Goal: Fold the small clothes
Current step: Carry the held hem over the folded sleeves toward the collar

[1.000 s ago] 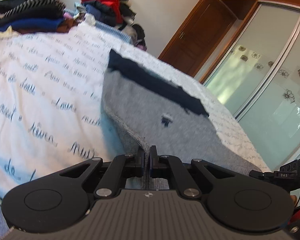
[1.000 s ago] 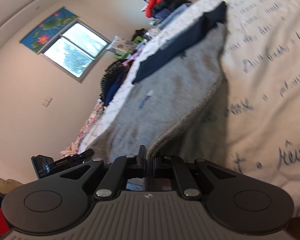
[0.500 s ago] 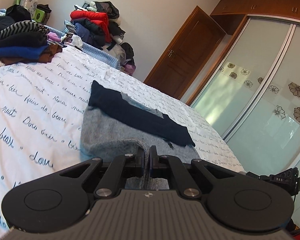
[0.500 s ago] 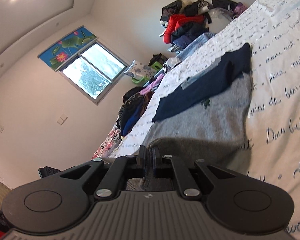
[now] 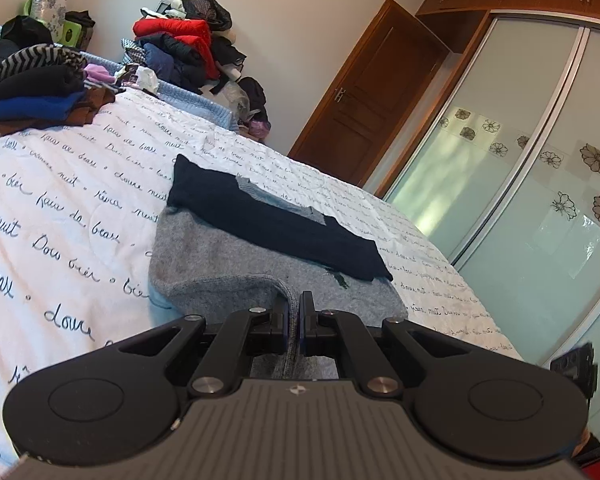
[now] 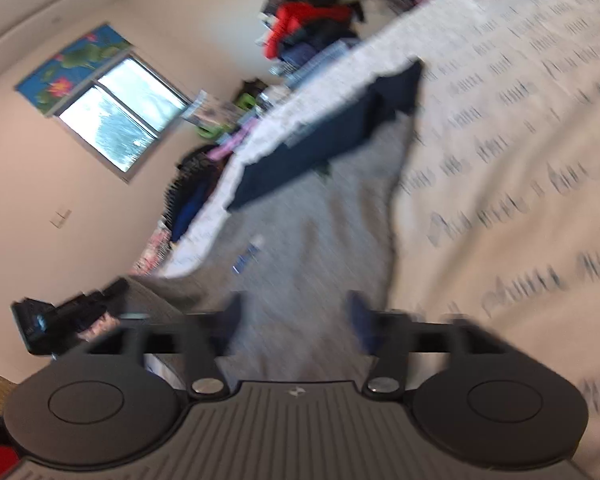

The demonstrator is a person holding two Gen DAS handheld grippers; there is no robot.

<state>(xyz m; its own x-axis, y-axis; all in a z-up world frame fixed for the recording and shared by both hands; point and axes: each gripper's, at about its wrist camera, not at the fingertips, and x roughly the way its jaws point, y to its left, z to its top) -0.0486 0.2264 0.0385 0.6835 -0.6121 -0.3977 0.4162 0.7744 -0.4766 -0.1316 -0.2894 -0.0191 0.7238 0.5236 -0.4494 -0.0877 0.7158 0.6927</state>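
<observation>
A small grey sweater with a dark navy upper part (image 5: pixel 228 256) lies on the white bedspread with script writing (image 5: pixel 60 208). My left gripper (image 5: pixel 295 316) is shut on the sweater's grey hem, which rises in a fold to the jaws. In the blurred right wrist view, my right gripper (image 6: pixel 294 320) is open, its blue fingertips (image 6: pixel 360 316) spread over the grey sweater (image 6: pixel 300 232), holding nothing. The left gripper shows at that view's left edge (image 6: pixel 60 316).
Folded dark clothes (image 5: pixel 32 92) are stacked at the bed's far left. A heap of red and dark clothes (image 5: pixel 188 52) sits at the far end. A wooden door (image 5: pixel 364 92) and glass wardrobe doors (image 5: pixel 540 184) stand on the right. A window (image 6: pixel 120 120) is on the left wall.
My right gripper has opened and let go of the sweater hem, and it is moving fast. My left gripper stays shut on the hem and sits a little lower.
</observation>
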